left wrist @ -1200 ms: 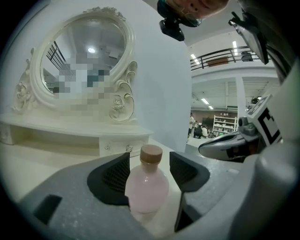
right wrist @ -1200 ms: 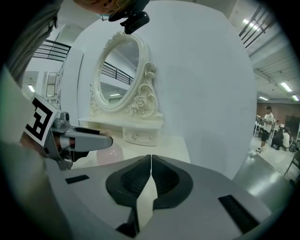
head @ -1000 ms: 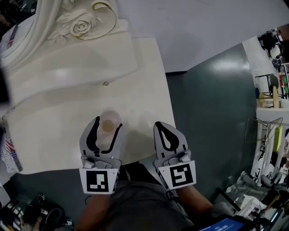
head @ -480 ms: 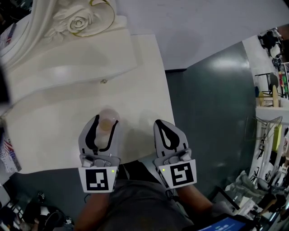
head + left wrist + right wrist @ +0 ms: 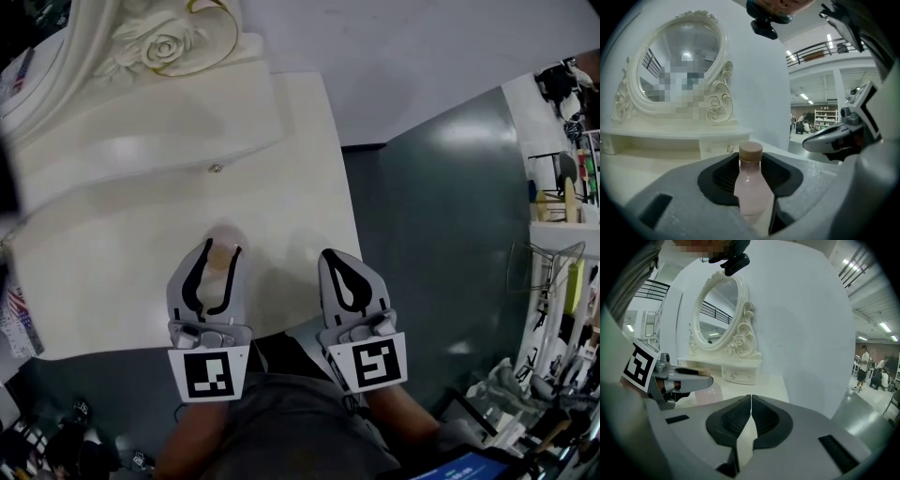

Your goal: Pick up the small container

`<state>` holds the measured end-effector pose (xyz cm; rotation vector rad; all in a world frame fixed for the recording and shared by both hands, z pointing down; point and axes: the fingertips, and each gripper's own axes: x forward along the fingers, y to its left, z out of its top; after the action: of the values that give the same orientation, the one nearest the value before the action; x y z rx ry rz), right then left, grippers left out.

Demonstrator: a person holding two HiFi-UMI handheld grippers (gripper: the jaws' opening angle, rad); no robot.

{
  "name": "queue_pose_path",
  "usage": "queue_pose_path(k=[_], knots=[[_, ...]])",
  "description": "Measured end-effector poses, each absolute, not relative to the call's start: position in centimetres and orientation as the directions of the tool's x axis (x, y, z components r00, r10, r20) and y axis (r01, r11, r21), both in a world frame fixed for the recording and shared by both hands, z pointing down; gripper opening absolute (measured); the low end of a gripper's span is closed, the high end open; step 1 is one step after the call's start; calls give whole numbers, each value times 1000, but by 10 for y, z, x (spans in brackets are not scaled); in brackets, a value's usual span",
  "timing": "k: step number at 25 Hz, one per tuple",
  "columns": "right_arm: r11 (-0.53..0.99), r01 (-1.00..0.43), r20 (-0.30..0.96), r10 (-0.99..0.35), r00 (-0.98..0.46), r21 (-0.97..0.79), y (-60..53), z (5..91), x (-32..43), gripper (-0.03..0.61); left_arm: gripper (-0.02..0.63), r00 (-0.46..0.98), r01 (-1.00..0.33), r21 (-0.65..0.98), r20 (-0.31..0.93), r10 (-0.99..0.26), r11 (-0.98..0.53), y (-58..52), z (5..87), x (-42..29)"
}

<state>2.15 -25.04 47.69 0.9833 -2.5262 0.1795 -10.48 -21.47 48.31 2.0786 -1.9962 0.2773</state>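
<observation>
The small container (image 5: 222,255) is a pale pink bottle with a tan cap; it stands upright on the white dressing table (image 5: 309,187) near its front edge. My left gripper (image 5: 220,249) is closing round it, and the pads touch its sides. In the left gripper view the bottle (image 5: 750,187) fills the gap between the jaws of that gripper (image 5: 752,161), cap above them. My right gripper (image 5: 343,259) rests a hand's width to the right, shut and empty; the right gripper view shows its jaws (image 5: 750,399) pressed together.
A raised drawer unit (image 5: 141,122) with an oval carved mirror (image 5: 679,70) stands at the back left of the table. The table's right edge (image 5: 354,216) drops to dark green floor (image 5: 441,234). Cluttered racks (image 5: 562,281) line the far right.
The left gripper's jaws have narrowed from wide open to close against the bottle. The right gripper has stayed in place.
</observation>
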Motion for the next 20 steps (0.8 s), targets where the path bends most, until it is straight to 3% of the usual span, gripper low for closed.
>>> queue_pose_path(k=[20], knots=[[749, -661, 413, -612, -674, 32, -248, 463, 15, 14, 146, 42, -998, 50, 296, -954, -28, -213, 480, -106]])
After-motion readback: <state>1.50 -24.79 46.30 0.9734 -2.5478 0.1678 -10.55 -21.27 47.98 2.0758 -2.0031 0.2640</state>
